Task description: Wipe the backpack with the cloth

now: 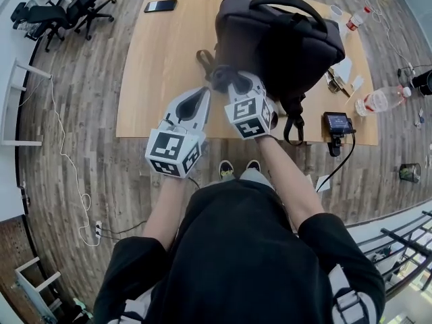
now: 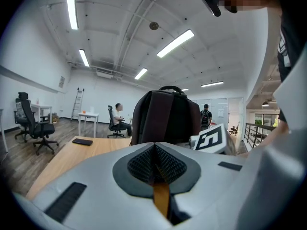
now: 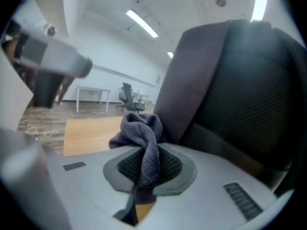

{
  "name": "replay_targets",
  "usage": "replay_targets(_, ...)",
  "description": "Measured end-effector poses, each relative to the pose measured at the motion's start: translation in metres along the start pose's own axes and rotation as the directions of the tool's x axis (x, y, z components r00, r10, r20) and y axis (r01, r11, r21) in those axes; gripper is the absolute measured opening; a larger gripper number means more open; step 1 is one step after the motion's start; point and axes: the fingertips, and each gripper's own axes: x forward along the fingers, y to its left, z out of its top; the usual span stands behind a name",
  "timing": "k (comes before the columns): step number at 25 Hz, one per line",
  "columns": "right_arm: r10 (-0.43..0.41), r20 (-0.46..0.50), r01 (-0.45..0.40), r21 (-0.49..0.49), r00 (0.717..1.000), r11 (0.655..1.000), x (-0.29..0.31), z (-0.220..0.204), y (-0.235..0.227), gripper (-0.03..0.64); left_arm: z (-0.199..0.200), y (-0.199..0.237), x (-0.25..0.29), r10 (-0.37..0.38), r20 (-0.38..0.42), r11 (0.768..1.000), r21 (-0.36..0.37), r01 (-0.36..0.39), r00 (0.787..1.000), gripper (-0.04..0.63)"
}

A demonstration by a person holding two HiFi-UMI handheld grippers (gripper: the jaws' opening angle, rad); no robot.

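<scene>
Wooden table (image 1: 162, 79), backpack (image 1: 283, 39), cloth (image 3: 144, 138) in right hand-held gripper (image 3: 143, 166)

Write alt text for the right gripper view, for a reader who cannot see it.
The right gripper is shut on a crumpled dark grey woven cloth, bunched close to the large black fabric backpack that fills the right of the frame. A light wooden table lies behind on the left.

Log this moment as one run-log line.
right gripper: shut on cloth, close against backpack, contact unclear | left gripper: shut, empty, off the bag | backpack: upright on table
</scene>
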Motion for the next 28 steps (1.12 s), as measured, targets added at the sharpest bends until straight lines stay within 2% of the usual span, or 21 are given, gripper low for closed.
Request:
replay_targets(5, -0.077, 0.181, 0.055, 0.124, 0.980, 0.991, -0.039, 0.069, -0.027, 0.051, 0.002, 0.015, 0.001, 0.080, 0.026, 0.997, -0.009, -0.080, 0.996, 0.017)
replay_targets(10, -0.167, 0.374, 0.098, 0.196, 0.912, 0.976, -0.090, 0.152, -0.064, 0.051, 0.007, 0.016, 0.002, 0.084, 0.040, 0.996, -0.006, -0.084, 0.996, 0.017)
replay_targets(12, -0.205, 0.417, 0.123, 0.217, 0.885, 0.969, -0.104, 0.176, -0.080, 0.050, 0.008, 0.015, 0.002, 0.080, 0.045, 0.997, -0.005, -0.079, 0.996, 0.017)
replay_targets(14, -0.237, 0.431, 0.146, 0.233, 0.871, 0.961, -0.110, 0.192, -0.094, 0.051, 0.010, 0.014, 0.002, 0.075, 0.049, 0.997, -0.006, -0.075, 0.996, 0.017)
replay_targets(18, -0.228, 0.424, 0.096, 0.310, 0.877, 0.946, -0.104, 0.189, -0.101, 0.051, 0.010, 0.014, -0.001, 0.078, 0.055, 0.997, -0.011, -0.077, 0.995, 0.017)
replay_targets(21, -0.223, 0.417, 0.105, 0.289, 0.881, 0.952, -0.100, 0.179, -0.092, 0.050, 0.011, 0.015, -0.003, 0.083, 0.057, 0.996, -0.011, -0.083, 0.995, 0.017)
replay_targets(28, -0.183, 0.338, 0.087, 0.281, 0.923, 0.956, -0.072, 0.136, -0.069, 0.049, 0.008, 0.016, -0.002, 0.096, 0.052, 0.995, -0.008, -0.095, 0.994, 0.015)
